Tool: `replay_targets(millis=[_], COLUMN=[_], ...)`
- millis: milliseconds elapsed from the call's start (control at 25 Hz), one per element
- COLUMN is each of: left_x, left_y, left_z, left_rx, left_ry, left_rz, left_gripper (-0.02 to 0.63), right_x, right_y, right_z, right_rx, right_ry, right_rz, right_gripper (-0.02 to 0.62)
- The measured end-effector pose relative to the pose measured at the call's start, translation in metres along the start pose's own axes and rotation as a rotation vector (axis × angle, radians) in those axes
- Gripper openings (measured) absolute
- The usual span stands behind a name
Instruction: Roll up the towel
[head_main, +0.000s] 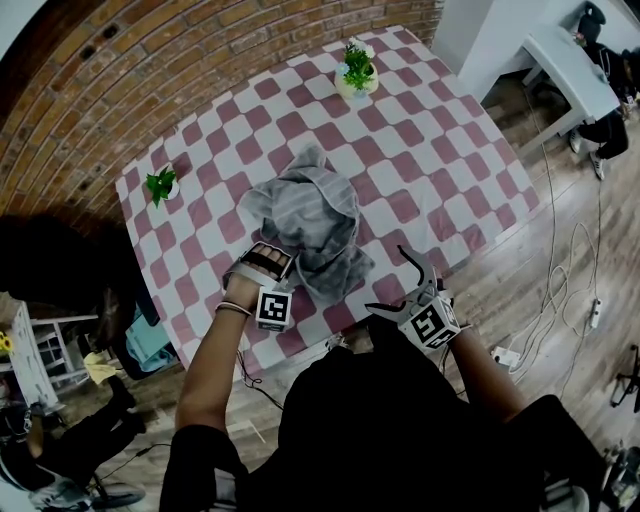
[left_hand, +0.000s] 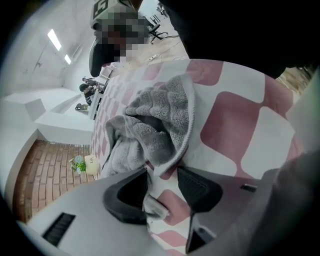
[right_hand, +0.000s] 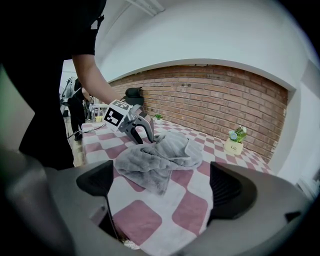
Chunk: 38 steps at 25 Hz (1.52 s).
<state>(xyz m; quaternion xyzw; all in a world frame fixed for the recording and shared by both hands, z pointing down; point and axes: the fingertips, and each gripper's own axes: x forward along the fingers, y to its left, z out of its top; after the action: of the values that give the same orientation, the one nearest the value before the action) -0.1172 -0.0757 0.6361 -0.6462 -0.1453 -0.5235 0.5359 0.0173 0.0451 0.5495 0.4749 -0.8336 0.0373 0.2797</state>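
Observation:
A grey towel (head_main: 310, 220) lies crumpled in a heap in the middle of the red-and-white checked table (head_main: 450, 170). My left gripper (head_main: 262, 256) points down at the towel's near-left edge. In the left gripper view its jaws (left_hand: 162, 172) stand a little apart, with the towel's (left_hand: 155, 120) hemmed edge reaching down into the gap and a small fold of cloth below it; the pads do not press on it. My right gripper (head_main: 395, 283) hovers at the table's near edge, to the right of the towel. It is wide open (right_hand: 161, 175) with nothing between its fingers, and the towel (right_hand: 160, 152) lies ahead of it.
Two small potted plants stand on the table, one at the far side (head_main: 357, 68) and one at the left edge (head_main: 160, 185). A brick wall runs behind the table. A white table (head_main: 570, 60) and floor cables (head_main: 560, 290) lie to the right.

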Motion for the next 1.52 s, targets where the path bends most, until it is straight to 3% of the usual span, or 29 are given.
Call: replay_targets(millis=[280,360,400,440,560,640,760,880,1000,1120,1320,1520], left_x=[0.004,0.003,0.001,0.0,-0.005,-0.016,-0.04,-0.069,-0.094,-0.113,-0.14,-0.163], left_y=[-0.007,-0.01,-0.009,-0.009,-0.001,0.012,0.041,0.073,0.101,0.122,0.146,0.161], left_z=[0.01,0.011,0.011,0.014,0.02,0.02,0.016,0.009,0.005,0.005,0.001,-0.015], left_rx=[0.133,0.172,0.171,0.155,0.04,-0.09,-0.311,-0.458,-0.557,-0.578,-0.586,-0.59], left_ry=[-0.044,-0.04,-0.039,-0.044,-0.066,-0.084,-0.121,-0.143,-0.162,-0.164,-0.151,-0.113], left_rz=[-0.075,-0.093,-0.095,-0.097,-0.089,-0.067,0.007,0.107,0.197,0.267,0.338,0.4], left_gripper=[0.152,0.109,0.011,0.011,0.009,0.008,0.007,0.006,0.006,0.007,0.008,0.008], right_x=[0.0,0.002,0.004,0.005,0.012,0.019,0.027,0.036,0.045,0.055,0.067,0.062], right_y=[0.002,0.006,0.008,0.01,0.016,0.022,0.032,0.044,0.056,0.057,0.043,0.02], right_z=[0.0,-0.001,-0.002,-0.003,-0.008,-0.015,-0.026,-0.034,-0.04,-0.038,-0.034,-0.039], right_rx=[0.006,0.0,-0.004,-0.009,-0.028,-0.055,-0.1,-0.118,-0.138,-0.115,-0.067,-0.081], right_ry=[0.001,0.006,0.009,0.011,0.027,0.053,0.091,0.121,0.143,0.137,0.133,0.144], right_rz=[0.007,0.021,0.029,0.037,0.067,0.101,0.161,0.22,0.265,0.256,0.171,0.067], right_gripper=[0.589,0.589,0.589,0.589,0.586,0.583,0.574,0.565,0.54,0.509,0.364,0.09])
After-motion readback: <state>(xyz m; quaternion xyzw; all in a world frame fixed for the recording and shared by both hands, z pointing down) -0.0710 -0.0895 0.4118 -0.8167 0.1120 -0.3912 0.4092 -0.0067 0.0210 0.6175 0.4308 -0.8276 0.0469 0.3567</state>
